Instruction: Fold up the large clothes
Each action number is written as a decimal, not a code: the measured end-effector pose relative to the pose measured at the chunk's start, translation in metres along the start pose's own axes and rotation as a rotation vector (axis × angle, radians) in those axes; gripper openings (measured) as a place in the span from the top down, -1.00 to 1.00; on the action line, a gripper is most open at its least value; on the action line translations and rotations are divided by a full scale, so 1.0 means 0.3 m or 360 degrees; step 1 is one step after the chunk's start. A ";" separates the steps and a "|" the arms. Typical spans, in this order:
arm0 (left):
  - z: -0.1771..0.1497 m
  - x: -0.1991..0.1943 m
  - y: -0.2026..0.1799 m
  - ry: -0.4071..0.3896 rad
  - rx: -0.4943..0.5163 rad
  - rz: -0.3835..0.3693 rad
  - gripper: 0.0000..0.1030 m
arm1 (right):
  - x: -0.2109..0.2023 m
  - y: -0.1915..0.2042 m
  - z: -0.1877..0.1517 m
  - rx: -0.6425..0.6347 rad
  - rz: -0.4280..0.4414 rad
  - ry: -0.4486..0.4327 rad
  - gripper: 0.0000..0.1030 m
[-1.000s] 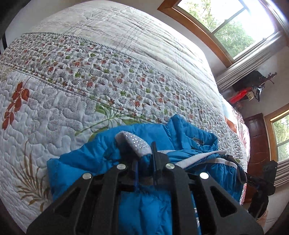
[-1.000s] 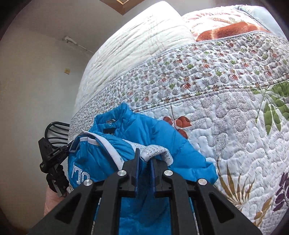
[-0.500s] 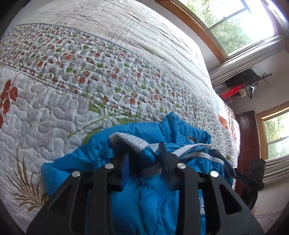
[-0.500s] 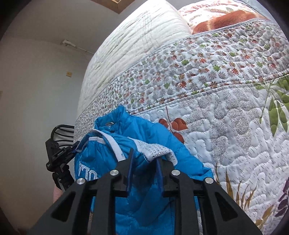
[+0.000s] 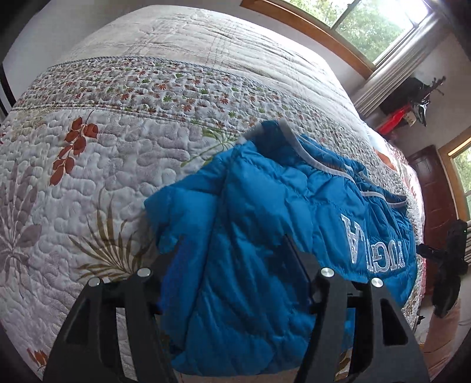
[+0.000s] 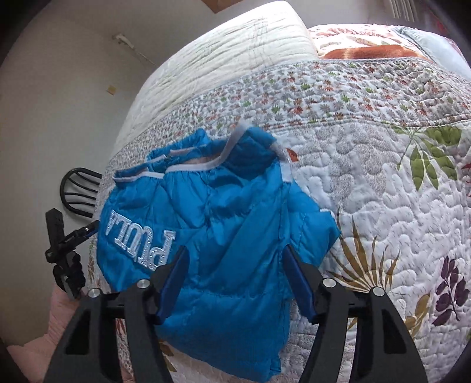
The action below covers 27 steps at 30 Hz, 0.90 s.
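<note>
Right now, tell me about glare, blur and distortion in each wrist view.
Left wrist view: the windows are blown out at top right, the bed quilt bulges under fisheye curvature, and the blue jacket is sharp. Right wrist view: even, soft light with no glare; the jacket's far edge is smeared by motion, and the corners go dark.

White embroidered capital letters run upside down across the blue quilted puffer jacket [image 6: 223, 235], reading roughly "PULA" in the right wrist view and partly "…UGLIA" in the left wrist view.
</note>
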<state>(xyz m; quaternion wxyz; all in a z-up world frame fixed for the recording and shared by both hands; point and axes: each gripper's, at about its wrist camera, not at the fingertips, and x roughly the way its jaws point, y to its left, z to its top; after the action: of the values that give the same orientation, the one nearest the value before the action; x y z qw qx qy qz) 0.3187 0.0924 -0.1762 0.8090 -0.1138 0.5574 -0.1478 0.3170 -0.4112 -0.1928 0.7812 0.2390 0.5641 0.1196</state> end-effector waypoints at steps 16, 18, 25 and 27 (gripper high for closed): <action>0.047 -0.028 -0.049 -0.0211 -0.0082 0.0004 0.85 | -0.067 0.009 0.105 0.0065 -0.0016 -0.0192 0.87; 0.053 0.053 -0.004 -0.0119 -0.0131 0.0048 0.80 | 0.011 -0.032 0.106 0.0119 -0.0071 -0.0125 0.87; 0.027 0.147 0.002 -0.0061 -0.0066 0.0140 0.68 | 0.131 -0.115 0.076 0.0212 -0.0010 -0.0049 0.86; 0.042 0.131 0.003 -0.0029 -0.0074 0.0129 0.63 | 0.108 -0.095 0.079 0.0151 -0.0061 -0.0055 0.81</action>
<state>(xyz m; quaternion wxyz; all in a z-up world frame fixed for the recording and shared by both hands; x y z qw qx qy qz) 0.3437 0.0790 -0.2063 0.8165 -0.1113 0.5574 -0.1009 0.3478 -0.4265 -0.2282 0.7807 0.2671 0.5601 0.0736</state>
